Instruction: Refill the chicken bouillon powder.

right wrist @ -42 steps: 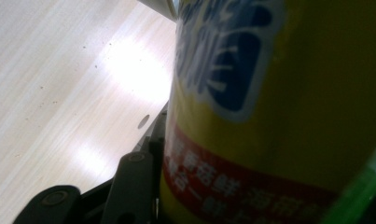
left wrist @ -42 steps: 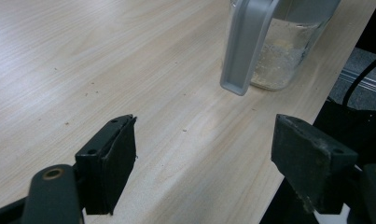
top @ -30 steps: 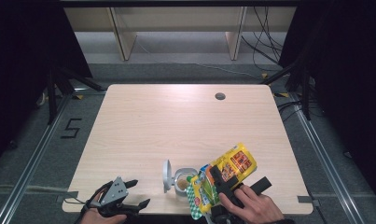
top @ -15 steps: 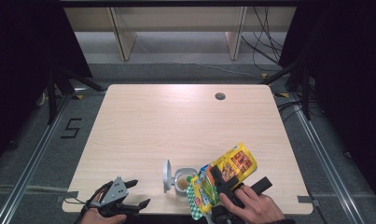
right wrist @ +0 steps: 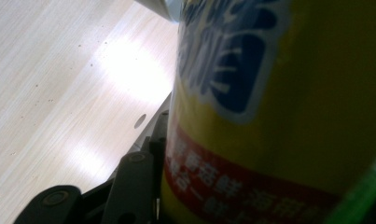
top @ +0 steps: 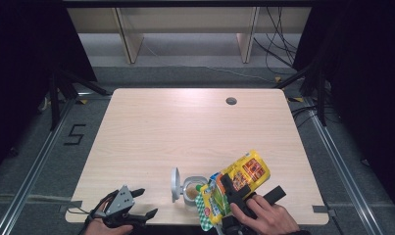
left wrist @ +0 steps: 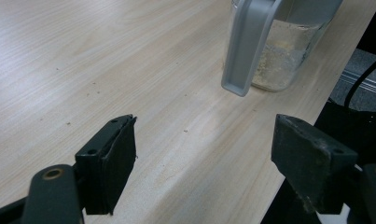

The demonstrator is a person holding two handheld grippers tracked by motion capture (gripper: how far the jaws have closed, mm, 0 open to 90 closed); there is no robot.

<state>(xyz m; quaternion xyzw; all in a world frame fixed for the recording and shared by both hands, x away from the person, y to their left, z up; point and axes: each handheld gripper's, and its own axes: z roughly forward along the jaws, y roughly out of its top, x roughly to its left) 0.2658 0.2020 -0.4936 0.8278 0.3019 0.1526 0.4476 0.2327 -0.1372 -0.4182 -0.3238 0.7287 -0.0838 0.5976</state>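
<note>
A yellow snack bag (top: 234, 188) with red and green print is tilted over an open glass jar (top: 192, 191) near the table's front edge. My right gripper (top: 234, 193) is shut on the bag, whose yellow face (right wrist: 288, 107) looms close in the right gripper view. The jar's grey lid (top: 175, 184) hangs open to its left. Pale powder lies in the jar (left wrist: 281, 56), and the lid (left wrist: 248, 46) hangs in front of it. My left gripper (top: 136, 203) rests at the front left corner, open, nothing between its jaws (left wrist: 204, 158).
The wooden table (top: 185, 132) has a round cable hole (top: 231, 101) at the back right. Black frame legs and cables stand beyond the far edge. The jar and bag sit close to the front edge.
</note>
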